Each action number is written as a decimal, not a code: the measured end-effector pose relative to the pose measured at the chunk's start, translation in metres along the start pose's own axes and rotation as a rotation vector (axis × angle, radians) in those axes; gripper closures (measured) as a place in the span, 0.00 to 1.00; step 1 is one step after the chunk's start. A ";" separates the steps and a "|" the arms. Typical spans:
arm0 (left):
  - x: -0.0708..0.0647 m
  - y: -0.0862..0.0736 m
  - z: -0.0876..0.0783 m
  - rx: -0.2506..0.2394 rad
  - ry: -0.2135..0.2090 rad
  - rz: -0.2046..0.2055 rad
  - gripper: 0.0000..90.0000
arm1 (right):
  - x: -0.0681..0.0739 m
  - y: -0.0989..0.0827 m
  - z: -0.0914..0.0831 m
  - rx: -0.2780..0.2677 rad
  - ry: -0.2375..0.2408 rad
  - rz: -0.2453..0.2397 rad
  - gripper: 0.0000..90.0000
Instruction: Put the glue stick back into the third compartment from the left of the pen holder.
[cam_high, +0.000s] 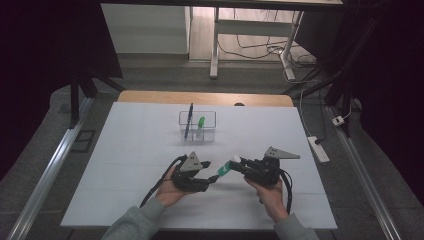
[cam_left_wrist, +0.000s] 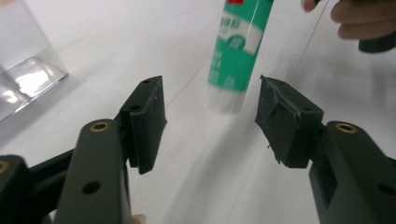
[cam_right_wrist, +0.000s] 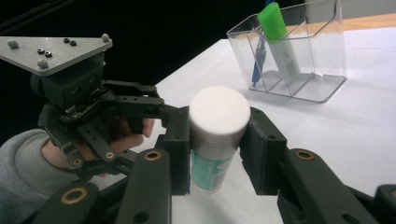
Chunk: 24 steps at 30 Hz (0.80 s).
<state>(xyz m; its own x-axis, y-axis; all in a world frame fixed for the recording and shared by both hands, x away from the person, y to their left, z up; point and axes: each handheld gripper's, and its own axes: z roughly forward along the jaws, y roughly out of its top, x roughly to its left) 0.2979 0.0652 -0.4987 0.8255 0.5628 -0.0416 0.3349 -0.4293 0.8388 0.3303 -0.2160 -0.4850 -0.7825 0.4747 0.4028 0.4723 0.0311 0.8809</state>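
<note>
Two tools meet over the white table (cam_high: 125, 165), one in each hand. The right tool (cam_right_wrist: 215, 154) pinches a glue stick (cam_right_wrist: 215, 135) between its black pads. One pad presses on each side of the stick, just under its white round cap. The cap end points away from that tool, toward the left tool (cam_high: 209, 181). From above, the glue stick (cam_high: 226, 169) lies tilted between the two tools, with the right tool (cam_high: 239, 166) on its upper end.

The left tool's jaws are spread apart. Its pads do not touch the glue stick (cam_left_wrist: 238, 51). The stick hangs just past the tips of that tool, in line with the gap between the jaws but not inside it. Its white bottom end is close above the table, and its green body goes up and away from the tool.

Farther from both tools stands a clear box (cam_high: 197, 126) on the table. It holds a blue pen (cam_high: 189, 121) and a marker with a green cap (cam_high: 200, 123). Seen from the right tool, the clear box (cam_right_wrist: 322, 84) is up and to the right, well apart from the glue stick.
</note>
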 end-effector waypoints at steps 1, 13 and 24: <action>0.001 -0.002 -0.003 0.005 0.009 0.004 0.44 | 0.000 0.001 -0.001 -0.002 -0.001 -0.003 0.72; 0.019 -0.034 -0.057 0.028 0.090 -0.048 0.42 | 0.000 0.005 -0.004 -0.019 -0.014 -0.008 0.72; 0.040 -0.069 -0.103 0.026 0.150 -0.112 0.42 | 0.001 0.015 -0.004 -0.031 -0.029 -0.028 0.72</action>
<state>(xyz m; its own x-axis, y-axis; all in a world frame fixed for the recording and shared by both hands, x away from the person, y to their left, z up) 0.2612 0.1895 -0.5024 0.7061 0.7063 -0.0507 0.4342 -0.3754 0.8189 0.3347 -0.2182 -0.4705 -0.7832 0.4992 0.3706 0.4370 0.0180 0.8993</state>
